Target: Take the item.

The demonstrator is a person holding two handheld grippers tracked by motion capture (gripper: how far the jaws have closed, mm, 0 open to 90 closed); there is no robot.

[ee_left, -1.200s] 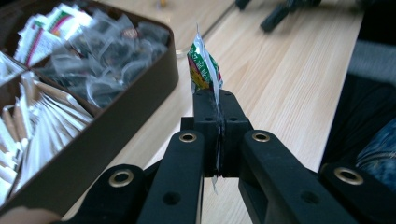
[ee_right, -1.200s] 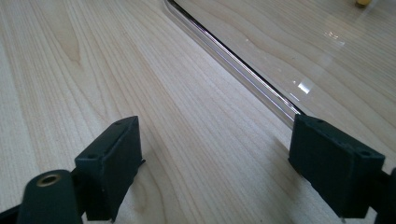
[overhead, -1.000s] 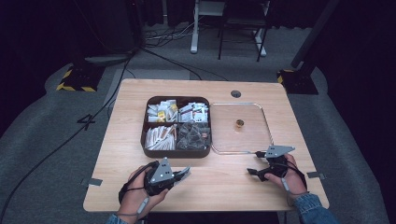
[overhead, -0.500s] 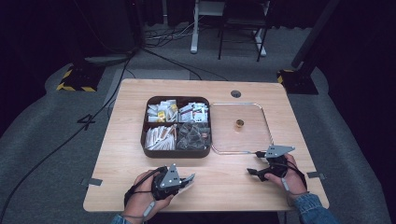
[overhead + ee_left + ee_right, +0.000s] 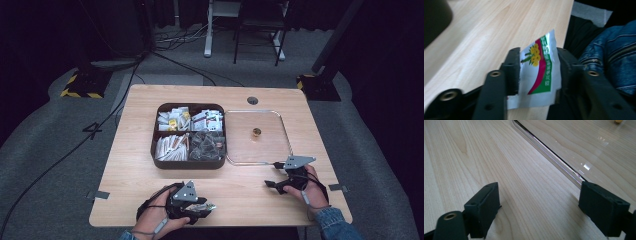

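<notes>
**Sachet between the left jaws at the near table edge**

The landmark here is the dark divided box in the middle of the wooden table. The left gripper lies well in front of that box, close to the near table edge, held in the person's left hand. Its jaws have just been opening and now stand about half apart. Between them sits a small white sachet printed with yellow flowers and a red and green band. In the left gripper view the sachet spans the gap and its edges lie against both inner faces, though I cannot tell whether the pads press on it. A denim sleeve shows beyond the jaw on that view's right.

The right gripper rests to the right of the box and nearer the person, just off the near corner of the clear tray that adjoins the box. Its jaws stand wide apart with bare table between them. A small gold-coloured object lies inside the tray.
</notes>
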